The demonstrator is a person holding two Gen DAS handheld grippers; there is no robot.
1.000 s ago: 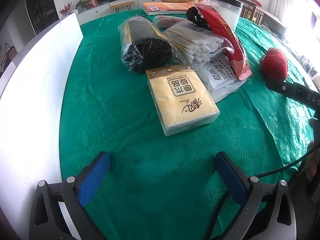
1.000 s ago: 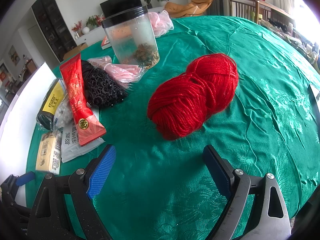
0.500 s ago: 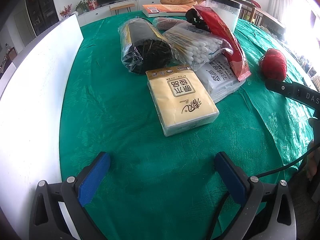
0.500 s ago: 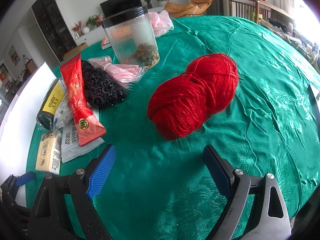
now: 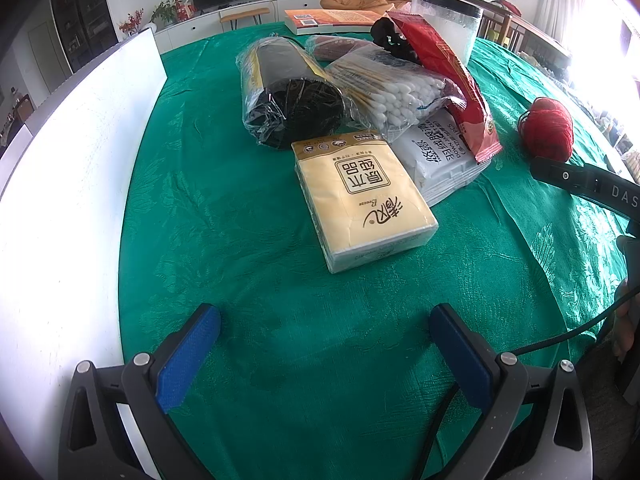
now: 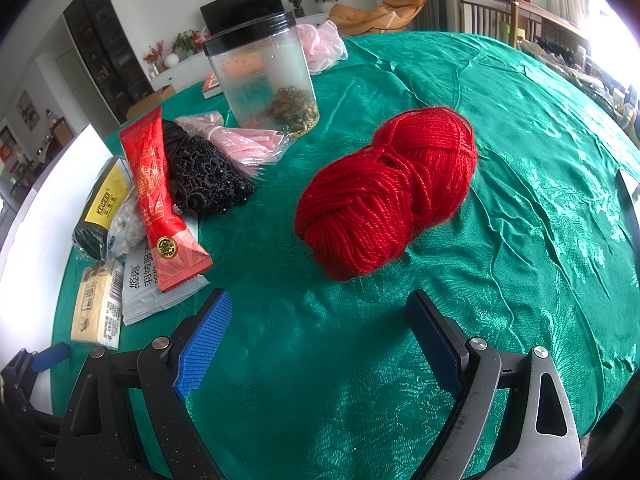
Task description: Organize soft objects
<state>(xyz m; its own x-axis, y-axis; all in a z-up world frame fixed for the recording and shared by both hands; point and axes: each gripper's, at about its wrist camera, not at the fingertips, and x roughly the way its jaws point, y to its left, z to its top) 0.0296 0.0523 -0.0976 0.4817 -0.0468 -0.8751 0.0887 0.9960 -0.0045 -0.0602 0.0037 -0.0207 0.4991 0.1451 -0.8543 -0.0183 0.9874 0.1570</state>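
Note:
A red yarn ball (image 6: 386, 190) lies on the green tablecloth just ahead of my right gripper (image 6: 320, 334), which is open and empty; it also shows far right in the left wrist view (image 5: 546, 128). My left gripper (image 5: 324, 344) is open and empty, short of a yellow tissue pack (image 5: 362, 198). Behind it lie a white wipes pack (image 5: 444, 156), a cotton swab bag (image 5: 394, 92), a black wrapped roll (image 5: 288, 96), a red sachet (image 6: 154, 192), a black lace pouch (image 6: 206, 176) and a pink packet (image 6: 236, 144).
A white board (image 5: 60, 184) stands along the table's left side. A clear jar with a black lid (image 6: 266, 80) stands behind the yarn, with pink mesh fabric (image 6: 324, 46) beyond it. An orange book (image 5: 332, 20) lies at the far edge.

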